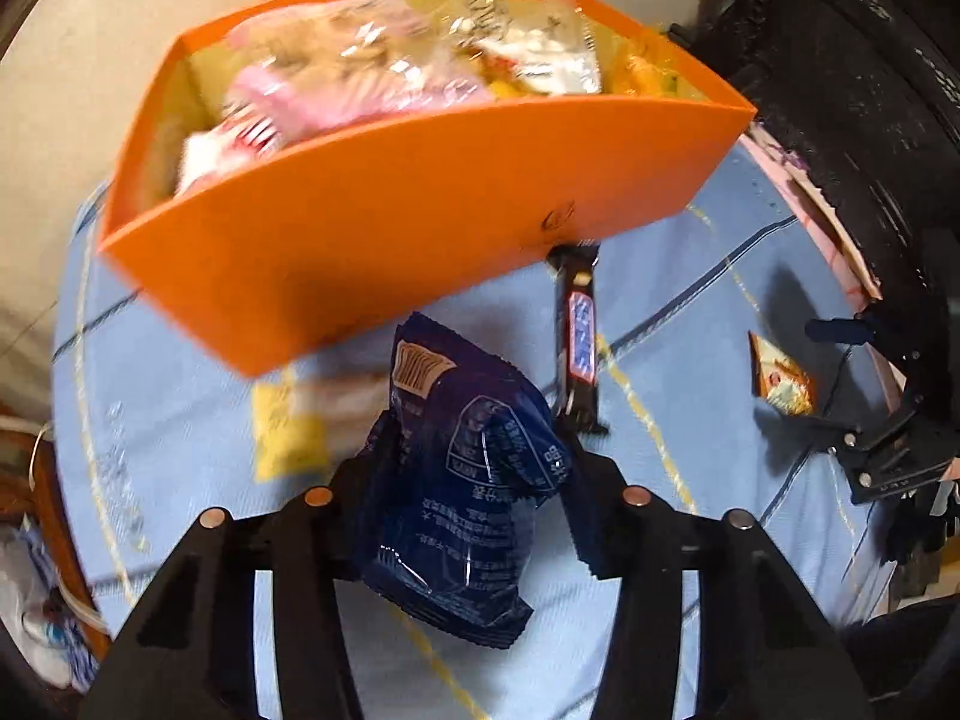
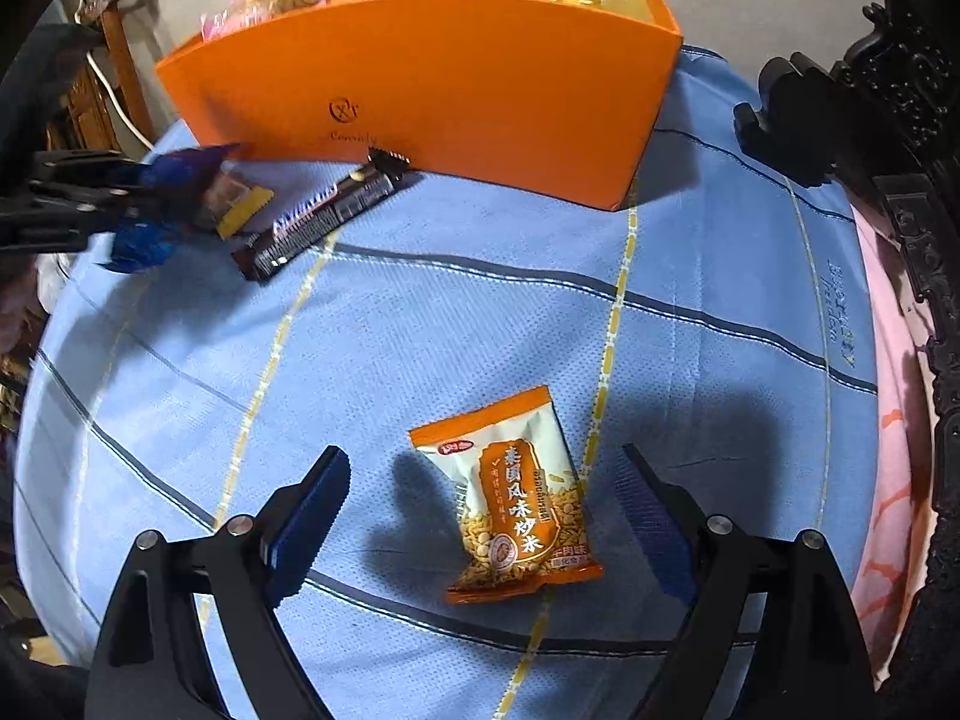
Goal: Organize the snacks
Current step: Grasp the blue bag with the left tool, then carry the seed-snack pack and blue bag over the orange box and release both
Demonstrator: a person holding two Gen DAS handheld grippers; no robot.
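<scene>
the left hand-held gripper (image 1: 474,480) clamps our dark blue foil snack packet (image 1: 462,480); the right hand-held gripper (image 2: 480,510) gapes over the orange rice-snack packet (image 2: 516,498). the tall orange cardboard box (image 2: 450,102) already holds several; we judge three loose ones remain, the brown chocolate bar (image 2: 324,216) among them.

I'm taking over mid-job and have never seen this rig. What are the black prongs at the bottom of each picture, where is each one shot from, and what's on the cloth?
The prongs are two hand-held grippers, each with a camera looking along its fingers. In the left view, the left gripper has closed on a dark blue snack packet. In the right view, the right gripper stands open around an orange rice-snack packet lying on the blue cloth. A chocolate bar and a yellow-ended packet lie before the orange box, which already holds snacks.
</scene>
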